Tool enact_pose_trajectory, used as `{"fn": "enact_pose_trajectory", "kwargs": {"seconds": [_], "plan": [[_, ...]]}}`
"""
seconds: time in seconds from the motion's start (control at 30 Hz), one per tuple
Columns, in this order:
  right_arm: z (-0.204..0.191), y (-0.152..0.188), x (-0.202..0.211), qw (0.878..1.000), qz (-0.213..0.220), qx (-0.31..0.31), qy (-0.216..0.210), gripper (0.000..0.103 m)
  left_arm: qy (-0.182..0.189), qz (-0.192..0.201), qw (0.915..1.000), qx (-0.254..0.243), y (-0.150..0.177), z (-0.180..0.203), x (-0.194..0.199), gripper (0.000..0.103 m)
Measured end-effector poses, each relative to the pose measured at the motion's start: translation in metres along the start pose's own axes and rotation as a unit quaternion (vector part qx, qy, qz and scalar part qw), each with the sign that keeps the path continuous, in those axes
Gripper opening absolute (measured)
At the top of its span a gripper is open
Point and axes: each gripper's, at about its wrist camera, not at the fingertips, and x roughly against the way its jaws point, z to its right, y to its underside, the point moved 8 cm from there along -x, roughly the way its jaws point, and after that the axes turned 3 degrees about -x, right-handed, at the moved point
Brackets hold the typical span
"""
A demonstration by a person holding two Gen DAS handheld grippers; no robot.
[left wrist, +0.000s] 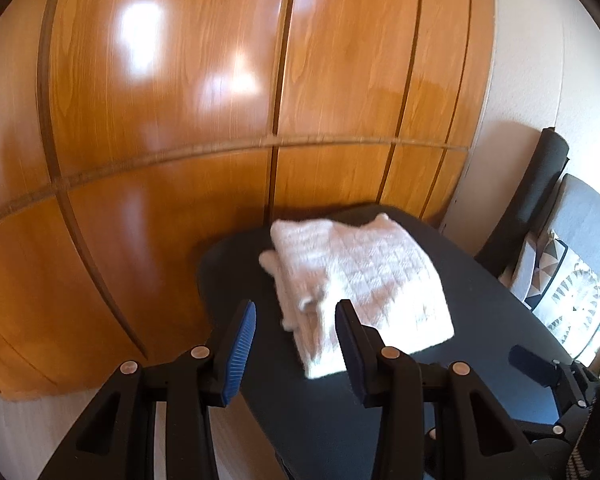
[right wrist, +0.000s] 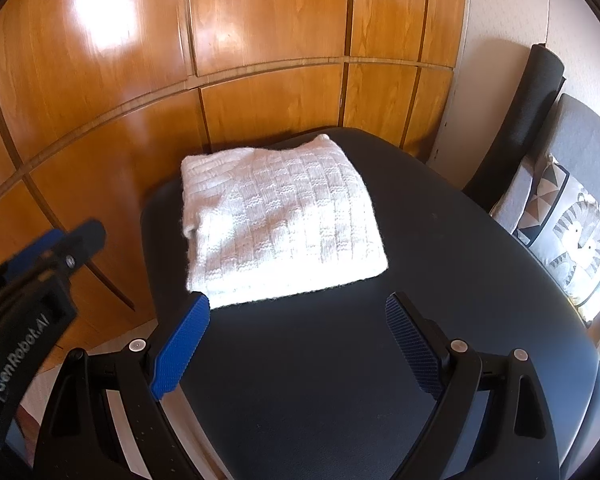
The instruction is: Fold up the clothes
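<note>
Right wrist view: a white knit [right wrist: 280,216] lies folded square on the black table [right wrist: 340,360], apparently finished; right gripper [right wrist: 298,312] wide open, left gripper [left wrist: 296,316] part-open, both empty.

You get one readable text only: "GenRobot.AI", white letters on black body of left gripper [right wrist: 48,240], near left in right wrist view, running tilted along housing. Left wrist view: nothing legible. Cushion [right wrist: 572,236] at far right carries pattern, no lettering.
</note>
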Motion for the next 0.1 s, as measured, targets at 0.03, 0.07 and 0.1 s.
{"fn": "enact_pose_trajectory", "kwargs": {"seconds": [0.03, 0.07, 0.1], "plan": [[0.0001, 0.0004, -0.0003, 1.000, 0.000, 0.000, 0.000, 0.092, 0.003, 0.006, 1.0000, 0.000, -0.0010, 0.0006, 0.0011, 0.040], [0.0002, 0.0007, -0.0003, 1.000, -0.001, 0.000, 0.000, 0.092, 0.006, 0.010, 0.9999, 0.002, -0.0019, 0.0007, 0.0020, 0.037], [0.0002, 0.0008, -0.0002, 1.000, -0.001, 0.000, 0.000, 0.092, 0.009, 0.013, 0.9999, 0.007, -0.0025, 0.0001, 0.0025, 0.036]]}}
